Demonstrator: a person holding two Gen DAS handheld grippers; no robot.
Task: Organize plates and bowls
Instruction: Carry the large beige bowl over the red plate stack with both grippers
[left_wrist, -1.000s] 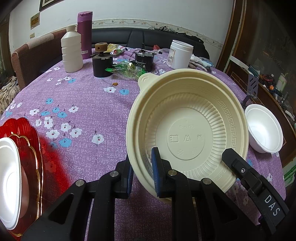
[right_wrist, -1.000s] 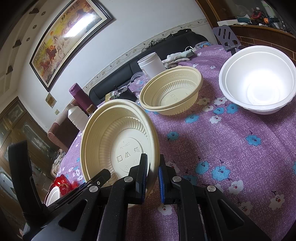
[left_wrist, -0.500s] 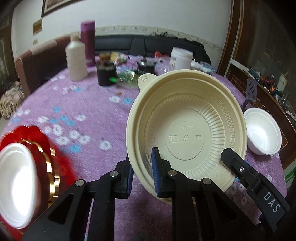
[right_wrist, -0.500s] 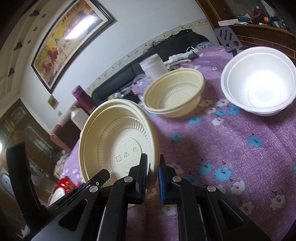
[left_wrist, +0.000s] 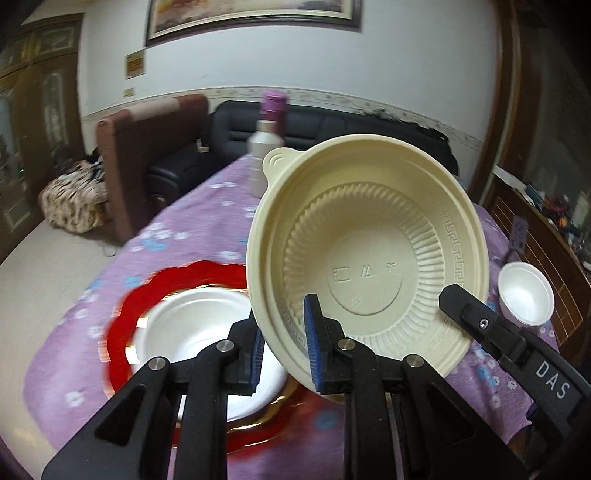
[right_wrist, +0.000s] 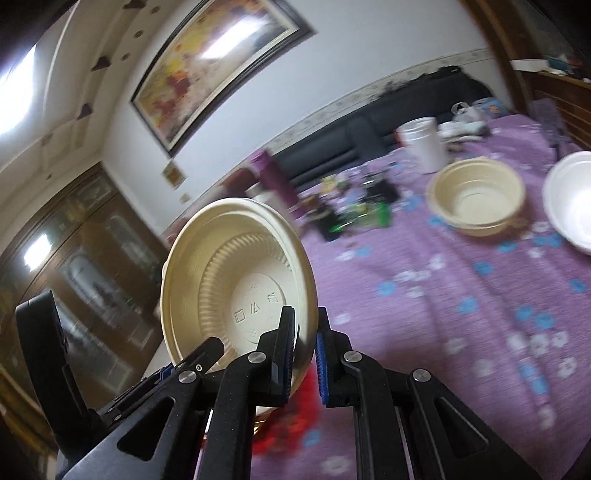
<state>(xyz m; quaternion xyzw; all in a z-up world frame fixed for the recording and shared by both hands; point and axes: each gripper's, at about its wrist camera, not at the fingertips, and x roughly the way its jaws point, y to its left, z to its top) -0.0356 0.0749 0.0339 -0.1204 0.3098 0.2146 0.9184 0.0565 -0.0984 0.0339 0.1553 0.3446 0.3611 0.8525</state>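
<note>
My left gripper (left_wrist: 284, 349) is shut on the rim of a cream plastic bowl (left_wrist: 365, 273), held tilted above the purple table. Below it a white foam bowl (left_wrist: 192, 328) sits on a red scalloped plate (left_wrist: 125, 314). My right gripper (right_wrist: 306, 347) is shut on the rim of the same cream bowl (right_wrist: 236, 288), seen edge-on and tilted. A second cream bowl (right_wrist: 476, 199) and a white foam bowl (right_wrist: 572, 206) rest on the table farther right; that white foam bowl also shows in the left wrist view (left_wrist: 526, 297).
A white bottle (left_wrist: 264, 162) and a purple flask (left_wrist: 275, 110) stand at the table's far side. A white jar (right_wrist: 424, 144) and dark clutter (right_wrist: 354, 214) lie mid-table. A brown chair (left_wrist: 147, 155) stands past the left edge, and a wooden cabinet (left_wrist: 546, 221) on the right.
Both grippers have swung left with the cream bowl. The red plate with its white bowl has come from the left edge to under the held bowl. The views are motion-blurred.
</note>
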